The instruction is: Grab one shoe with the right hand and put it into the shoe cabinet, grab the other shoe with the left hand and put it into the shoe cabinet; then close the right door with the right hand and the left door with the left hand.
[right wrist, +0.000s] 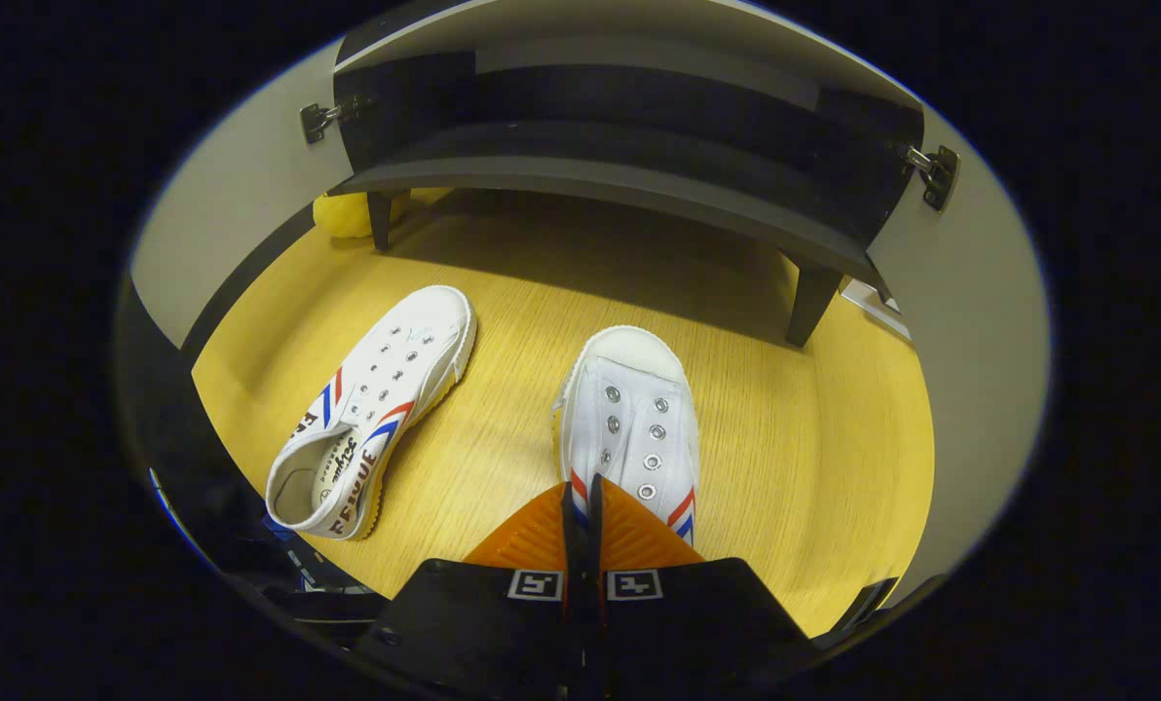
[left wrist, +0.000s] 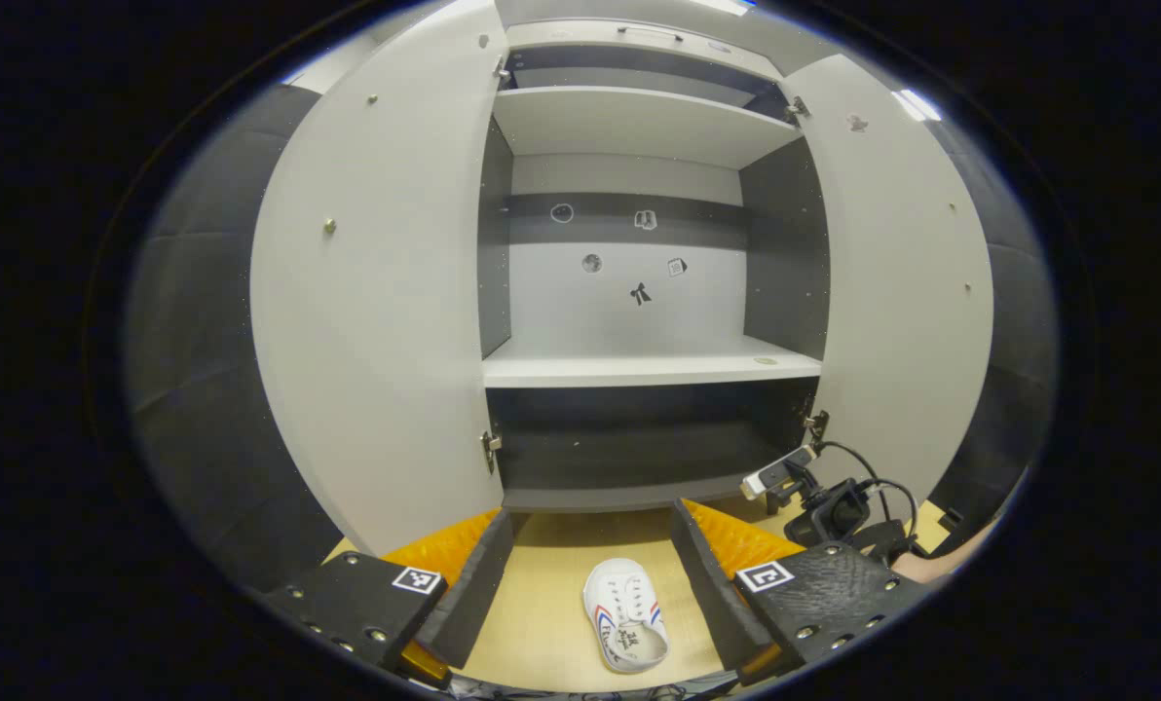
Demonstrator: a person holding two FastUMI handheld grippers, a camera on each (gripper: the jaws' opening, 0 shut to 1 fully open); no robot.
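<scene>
Two white canvas shoes with red and blue stripes lie on the wooden floor in front of the shoe cabinet (right wrist: 590, 180). In the right gripper view, my right gripper (right wrist: 580, 492) is shut on the left side wall of the nearer shoe (right wrist: 634, 419), toe pointing at the cabinet. The other shoe (right wrist: 376, 409) lies apart to its left, tilted. In the left gripper view, my left gripper (left wrist: 590, 516) hangs open and empty above a shoe (left wrist: 625, 618) on the floor. The right gripper (left wrist: 819, 501) with its cables is low on the right.
Both cabinet doors stand wide open: left door (left wrist: 376, 321), right door (left wrist: 902, 292). A pale middle shelf (left wrist: 649, 368) and a dark bottom shelf (left wrist: 629, 458) are bare. The cabinet stands on short dark legs (right wrist: 814, 302). A yellow object (right wrist: 347, 214) lies under its left corner.
</scene>
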